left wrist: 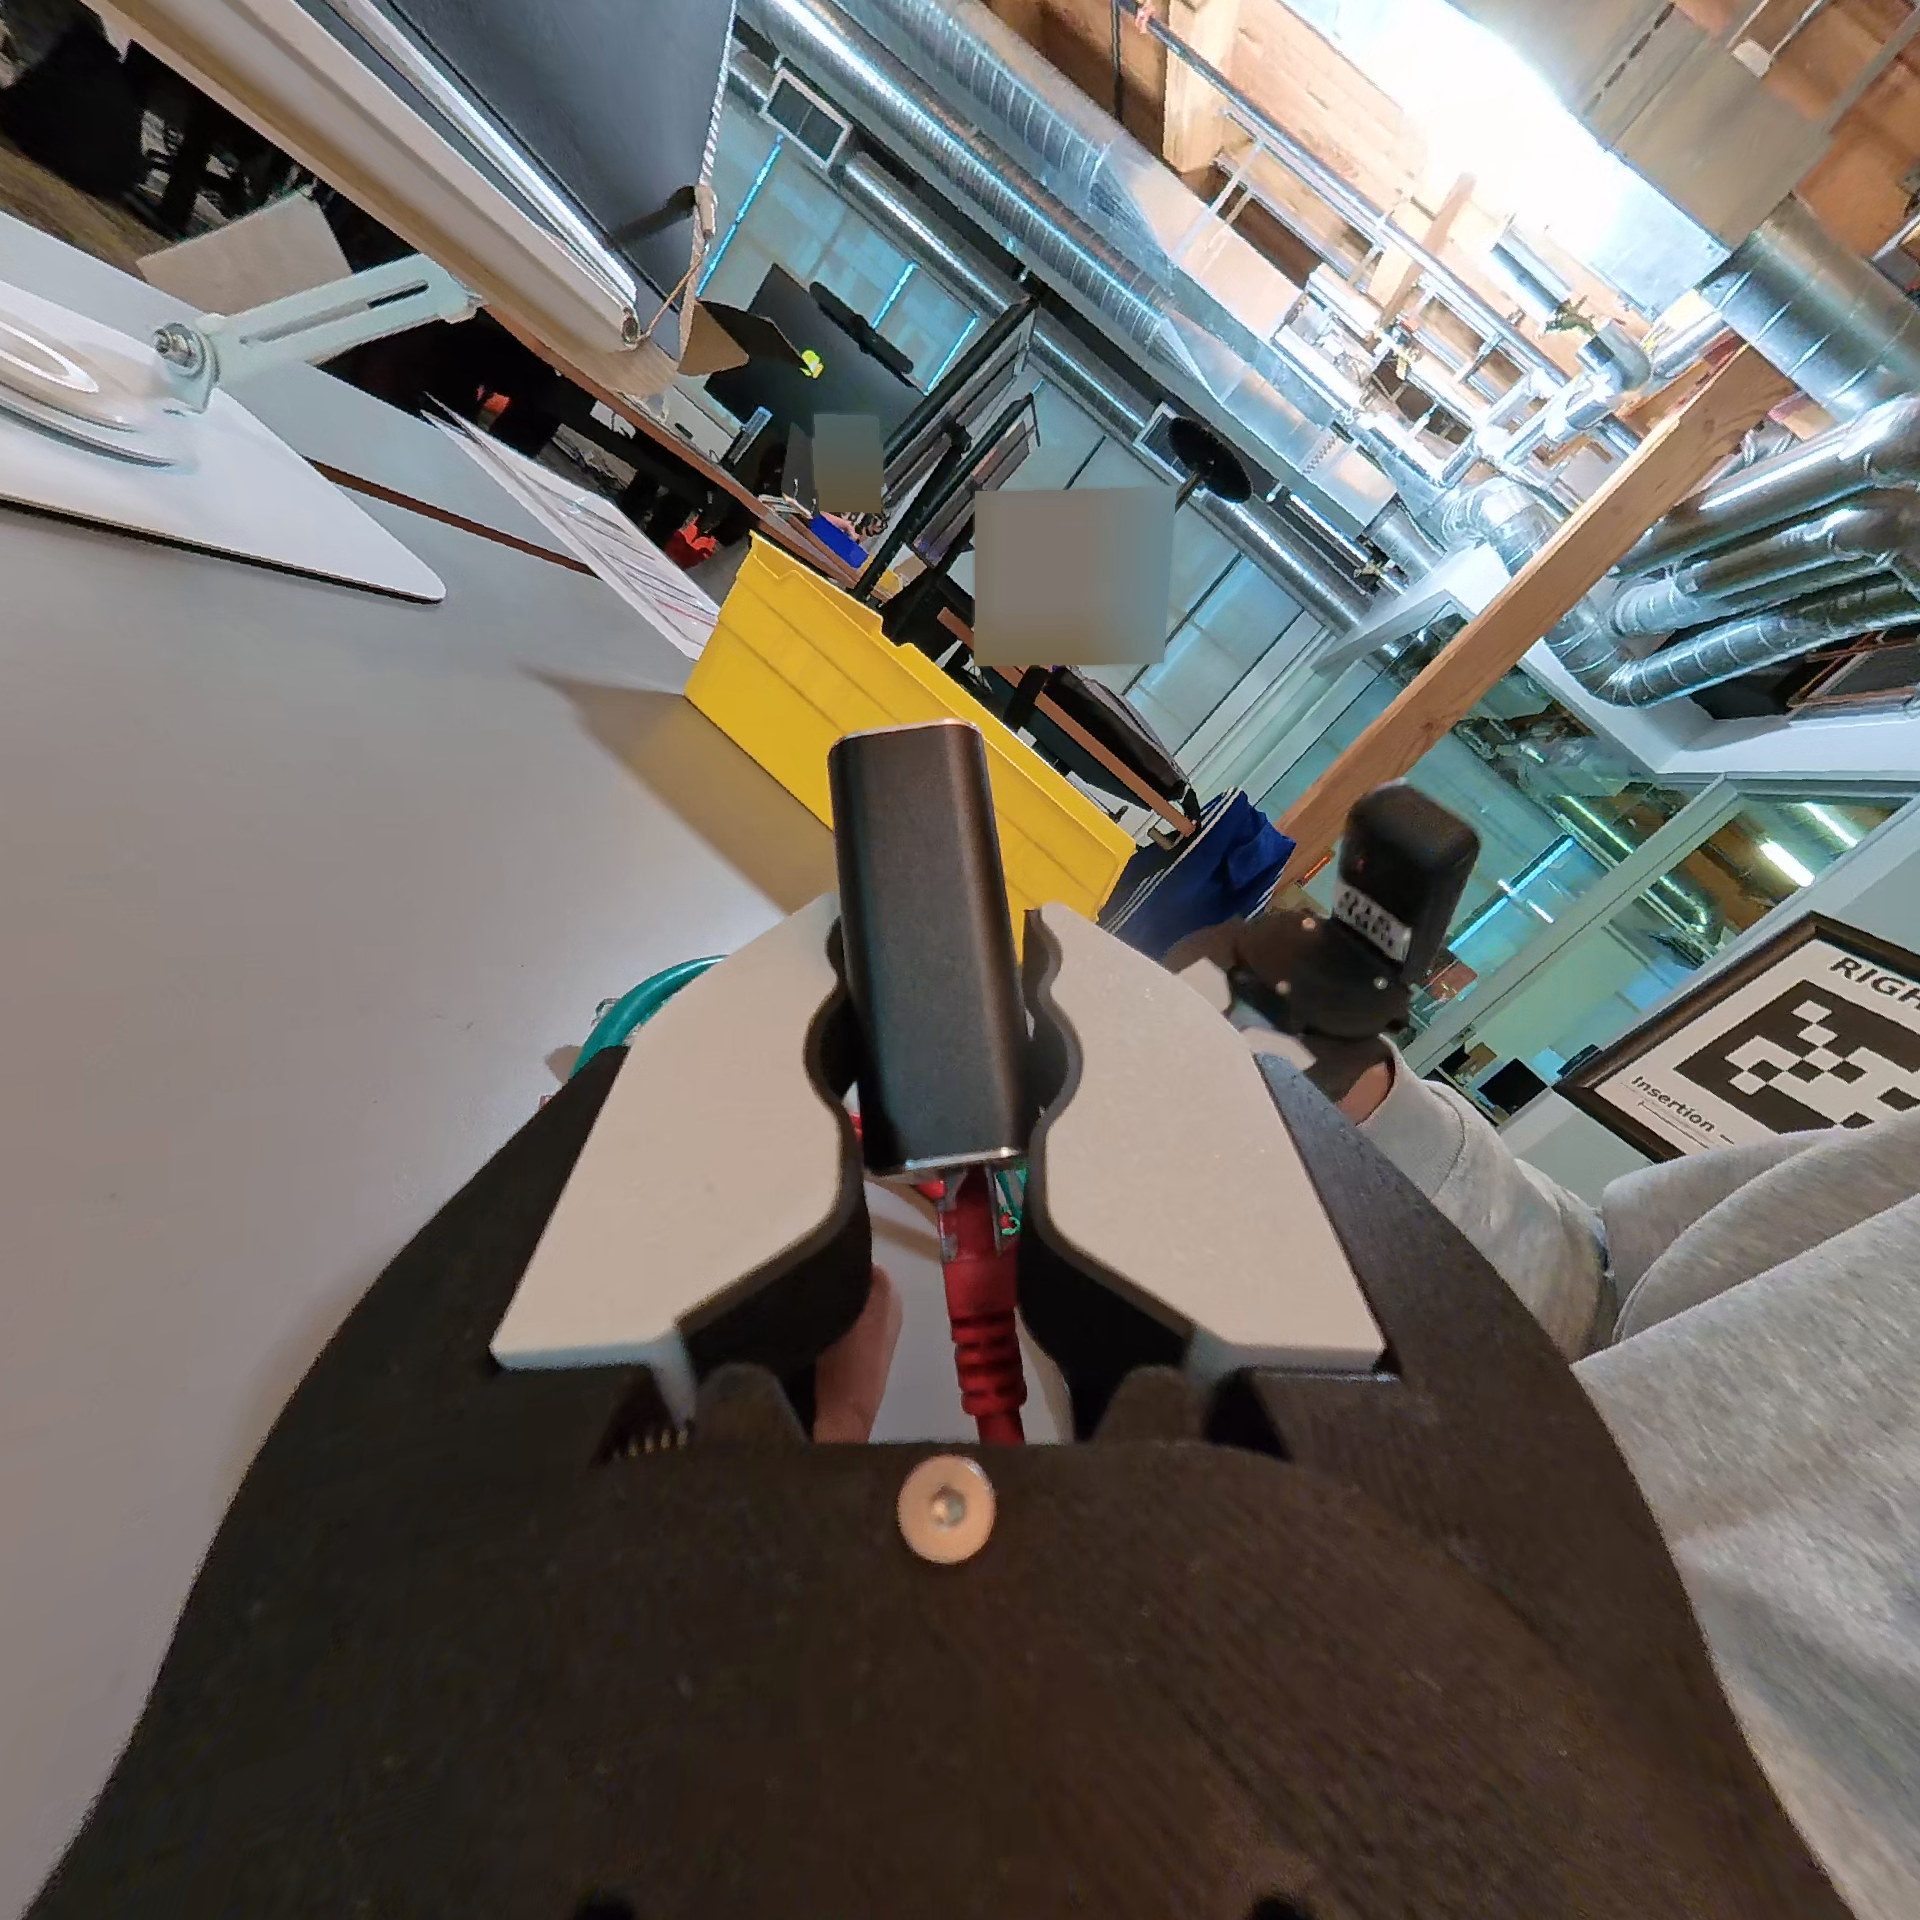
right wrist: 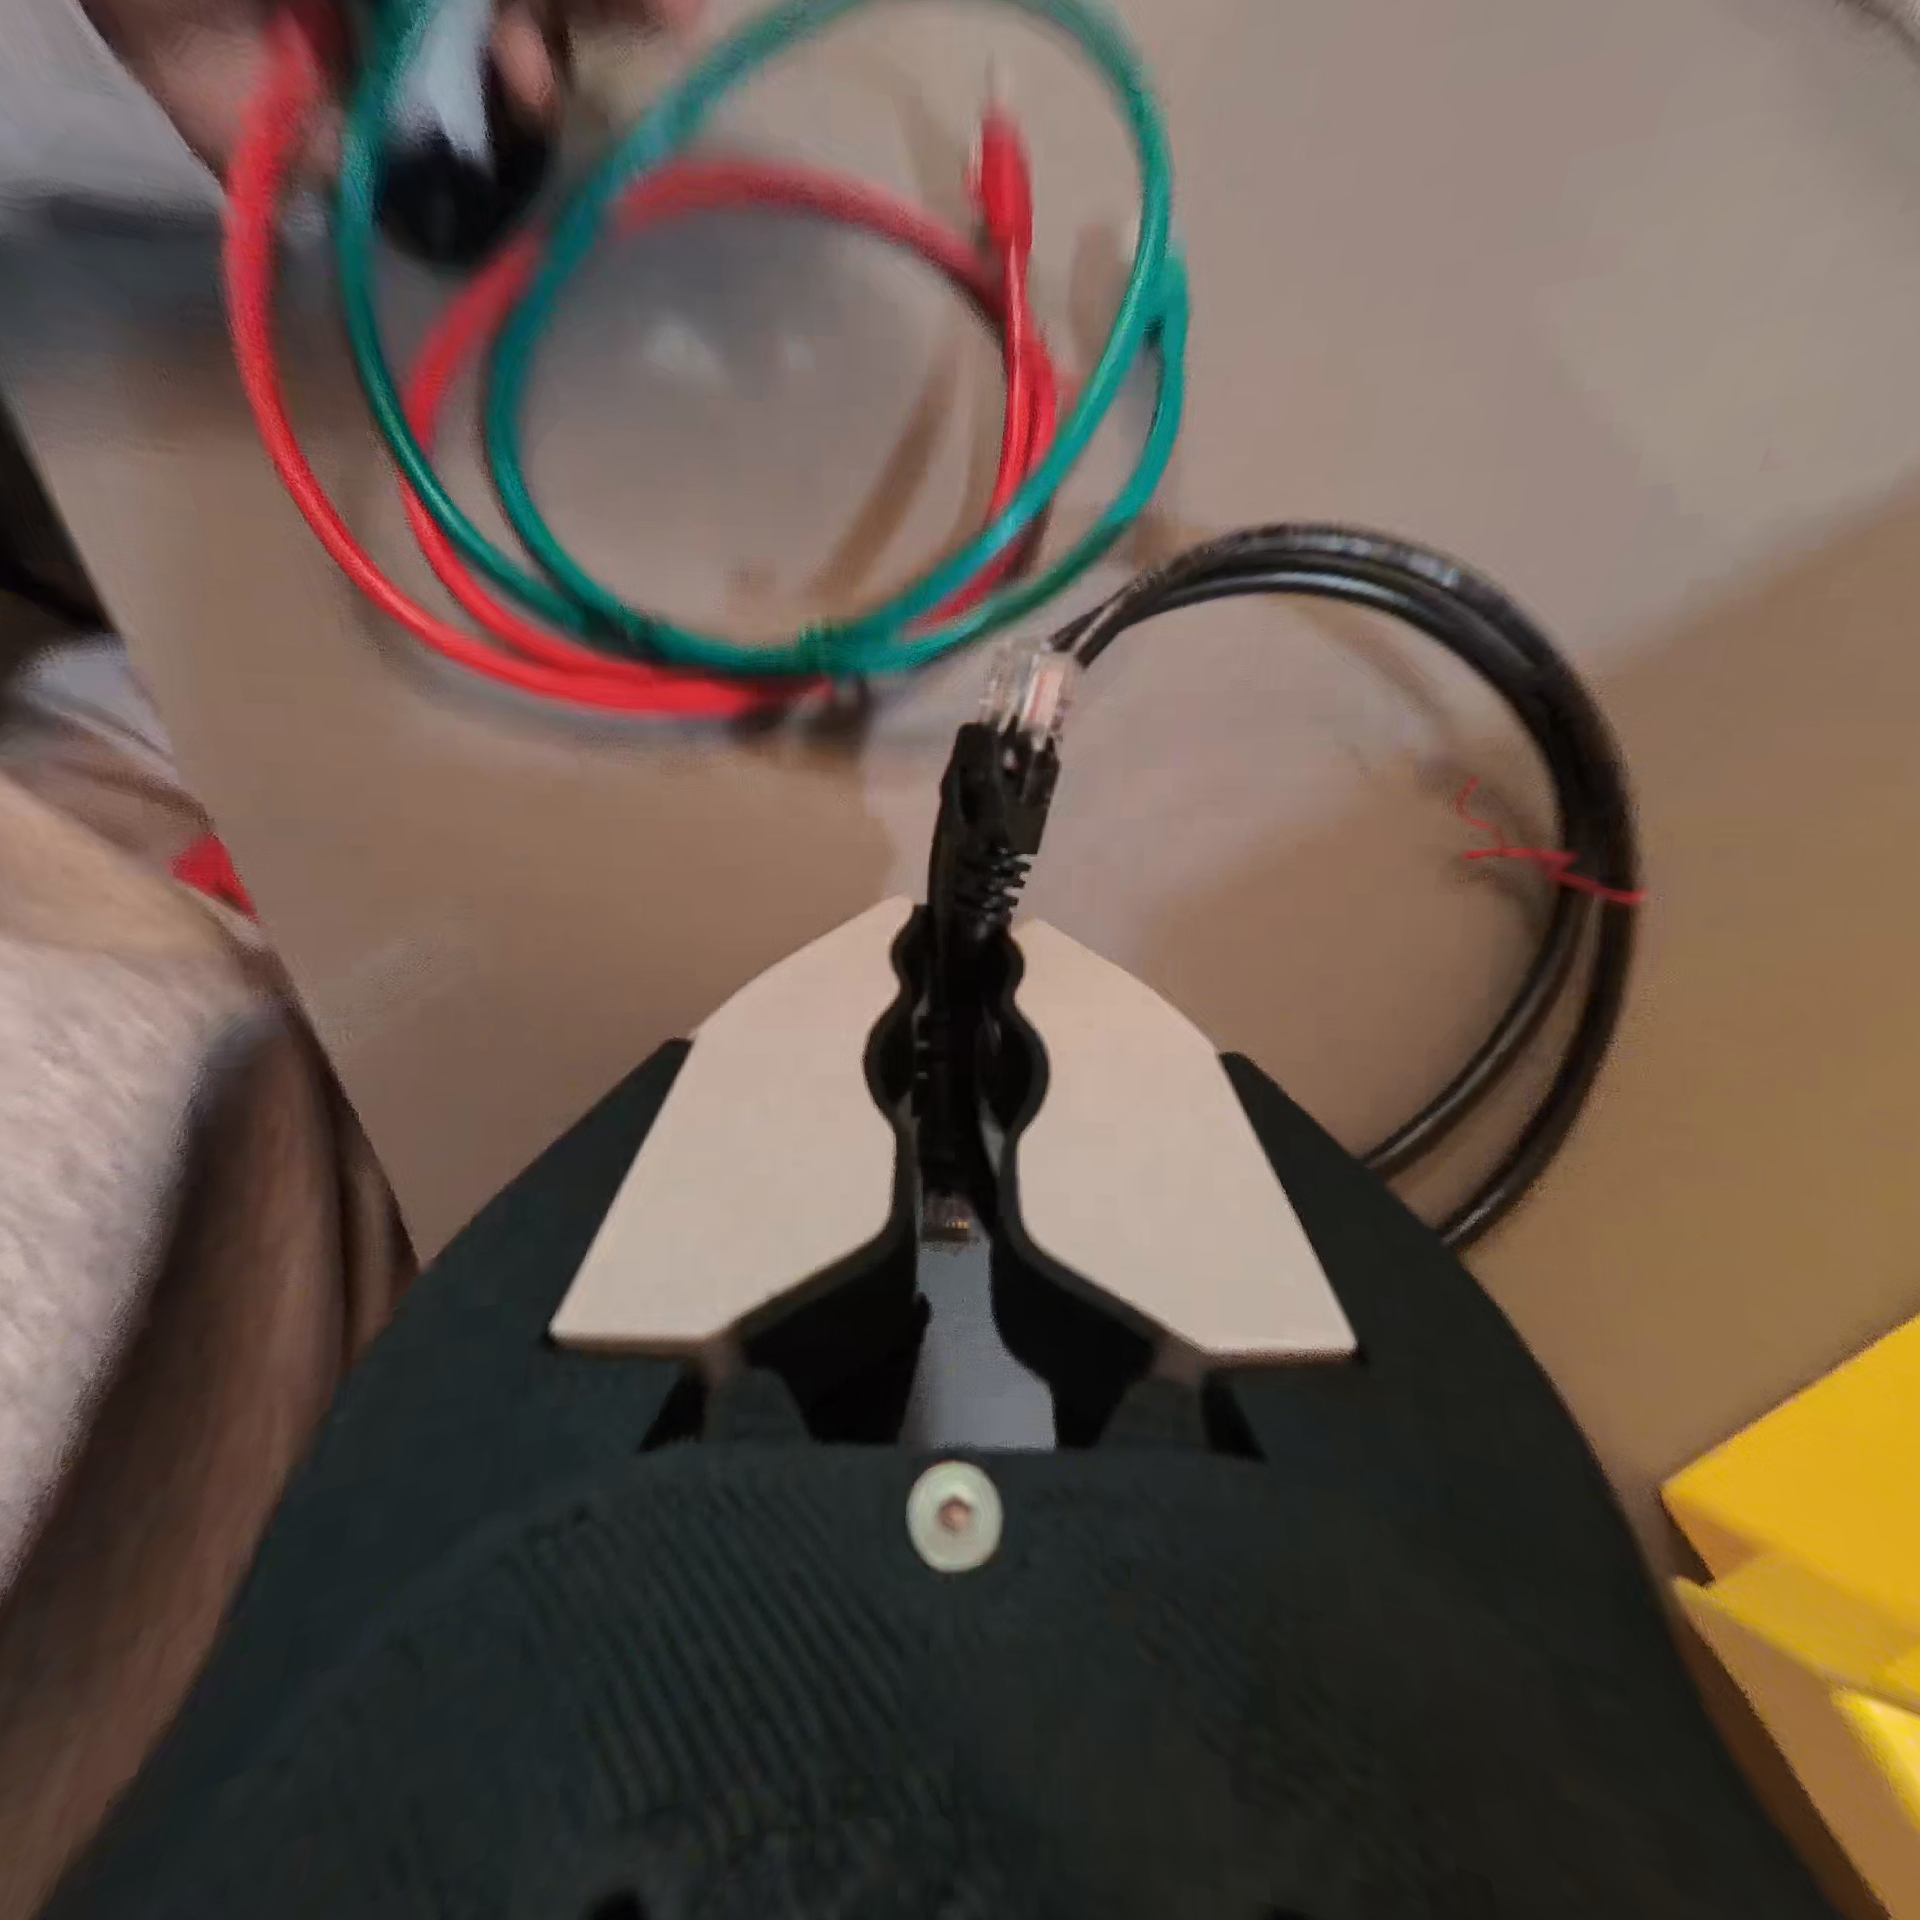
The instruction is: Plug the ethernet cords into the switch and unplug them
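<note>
My left gripper squeezes the black switch between its two grey fingers. The switch is a small dark box, and it sticks up and out past the fingertips. A red ethernet cord is plugged into its near end and runs back toward me between the fingers. Beside that red plug I see a bit of green, but I cannot tell what it is. Only this view shows the switch up close.

My right gripper is closed on a black ethernet cord, pinching it just behind the plug. The clear plug tip pokes out past the fingertips and touches nothing. The rest of the black cord curls in a loop on the table to the right. Only this view shows the cords lying on the table: a red cord and a green cord lie in crossing loops farther ahead, blurry.

The yellow bin sits near the table edge past the switch. In the right view a corner of the bin is close by on the right. A grey sleeve fills the left side. The table is bare between the loops and the bin
</note>
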`<action>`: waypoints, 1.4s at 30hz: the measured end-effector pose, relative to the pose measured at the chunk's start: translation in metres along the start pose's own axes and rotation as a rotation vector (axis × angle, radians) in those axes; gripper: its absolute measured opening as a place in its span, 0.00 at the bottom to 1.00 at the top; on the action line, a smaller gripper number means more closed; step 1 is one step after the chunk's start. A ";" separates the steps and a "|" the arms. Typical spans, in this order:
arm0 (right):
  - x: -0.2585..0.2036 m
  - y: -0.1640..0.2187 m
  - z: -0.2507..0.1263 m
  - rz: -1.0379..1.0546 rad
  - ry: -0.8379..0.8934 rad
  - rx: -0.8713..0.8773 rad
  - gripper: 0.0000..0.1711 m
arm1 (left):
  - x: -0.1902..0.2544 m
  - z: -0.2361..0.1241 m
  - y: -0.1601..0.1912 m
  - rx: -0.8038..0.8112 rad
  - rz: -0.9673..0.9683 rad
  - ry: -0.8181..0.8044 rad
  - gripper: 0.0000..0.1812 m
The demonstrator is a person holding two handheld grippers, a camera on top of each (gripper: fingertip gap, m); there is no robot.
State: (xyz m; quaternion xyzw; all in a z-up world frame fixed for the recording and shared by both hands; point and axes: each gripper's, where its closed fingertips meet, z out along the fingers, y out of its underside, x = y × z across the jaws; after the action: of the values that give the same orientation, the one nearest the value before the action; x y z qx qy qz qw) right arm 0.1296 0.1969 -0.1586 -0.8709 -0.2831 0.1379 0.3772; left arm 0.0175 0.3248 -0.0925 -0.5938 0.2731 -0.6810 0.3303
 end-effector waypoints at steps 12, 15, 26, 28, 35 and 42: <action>0.066 -0.087 -0.179 -0.024 0.496 0.742 0.06 | -0.001 0.000 0.000 0.002 -0.016 0.003 0.15; 0.103 -0.056 -0.183 -0.031 0.666 0.648 0.06 | -0.001 0.000 0.000 0.002 -0.023 0.004 0.15; 0.185 0.020 -0.148 0.161 0.738 0.497 0.06 | 0.001 0.002 0.003 -0.006 -0.028 0.012 0.15; 0.189 0.030 -0.136 0.185 0.720 0.448 0.06 | 0.001 0.002 0.003 -0.003 -0.032 0.016 0.15; 0.185 0.029 -0.136 0.169 0.747 0.421 0.37 | 0.002 0.002 0.002 0.000 -0.030 0.016 0.15; 0.133 -0.027 -0.161 0.030 0.763 0.685 0.34 | 0.001 0.002 0.002 0.000 -0.037 0.016 0.15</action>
State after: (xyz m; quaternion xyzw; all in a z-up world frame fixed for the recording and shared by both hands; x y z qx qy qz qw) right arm 0.2989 0.1976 -0.0331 -0.6897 -0.0510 -0.0997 0.7154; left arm 0.0197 0.3226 -0.0934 -0.5934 0.2645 -0.6916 0.3156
